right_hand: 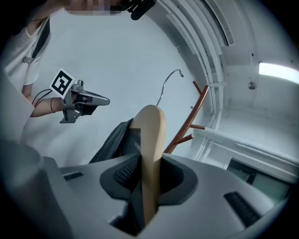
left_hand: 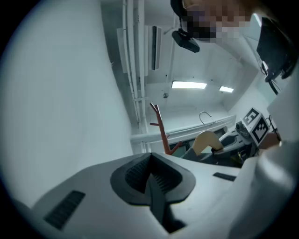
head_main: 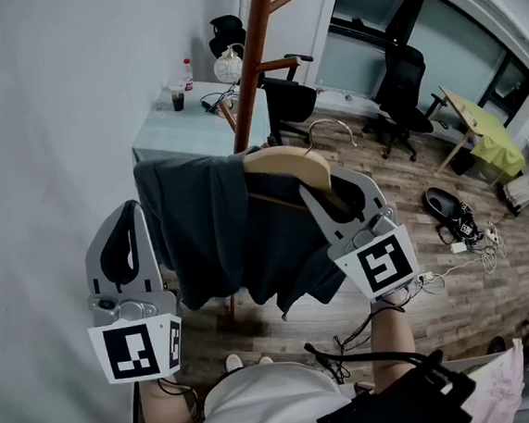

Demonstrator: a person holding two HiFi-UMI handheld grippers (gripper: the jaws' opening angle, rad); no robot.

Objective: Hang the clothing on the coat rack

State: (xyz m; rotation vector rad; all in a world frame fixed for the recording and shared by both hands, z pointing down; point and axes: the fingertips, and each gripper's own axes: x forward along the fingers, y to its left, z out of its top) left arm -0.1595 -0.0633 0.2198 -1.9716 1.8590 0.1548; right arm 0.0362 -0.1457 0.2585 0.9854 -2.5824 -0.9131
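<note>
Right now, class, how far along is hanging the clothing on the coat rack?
Done: the dark shirt is draped on the wooden hanger. In hand: the right gripper clamps that hanger, short of the coat rack; the left gripper is shut and empty. Left: the metal hook is not yet on the rack.

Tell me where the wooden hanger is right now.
In the head view the wooden hanger sits centre-right, clamped in the right gripper, in front of the coat rack, with the dark garment draped over it.

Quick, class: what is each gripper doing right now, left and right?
Left gripper: shut, empty.
Right gripper: shut on the pale wooden clothes hanger carrying a dark grey garment.
</note>
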